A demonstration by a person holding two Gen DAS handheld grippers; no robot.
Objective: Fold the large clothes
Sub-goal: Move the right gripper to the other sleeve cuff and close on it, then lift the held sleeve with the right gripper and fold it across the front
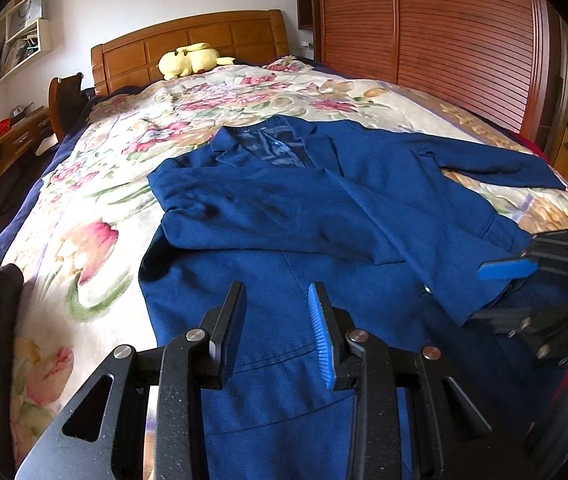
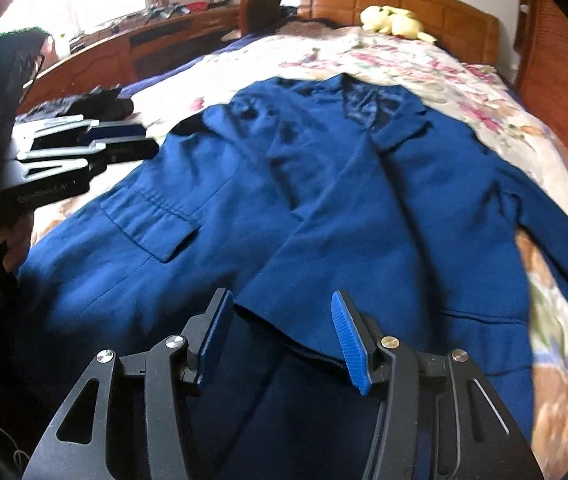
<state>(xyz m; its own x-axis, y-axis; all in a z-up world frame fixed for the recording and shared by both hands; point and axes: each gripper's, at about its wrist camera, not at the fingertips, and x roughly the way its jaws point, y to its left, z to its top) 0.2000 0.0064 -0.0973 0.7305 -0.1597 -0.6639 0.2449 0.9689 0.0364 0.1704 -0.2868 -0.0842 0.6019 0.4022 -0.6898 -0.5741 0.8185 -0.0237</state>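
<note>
Bedroom, floral bedspread (image 1: 96,208), wooden headboard (image 1: 188,44) at top of frame; blue jacket (image 1: 284,208) spread face-up mid-frame.

Jacket's long axis runs from collar near upper centre down to the hem at the bottom edge, right under both my tongs. My left gripper (image 1: 278,320) hangs over the lower left panel, jaws parted, nothing between them. My right gripper (image 2: 282,334) stands released over the hem; the front edge of the cloth lies between its pads, not pinched. One sleeve already lies folded across the chest; the other sleeve (image 1: 499,164) trails toward the right edge, so my right hand is nearer it. Yellow plush toy (image 1: 190,60) by the headboard and dark clothes (image 2: 84,106) at the left of the right wrist view are well apart, not in the way.
</note>
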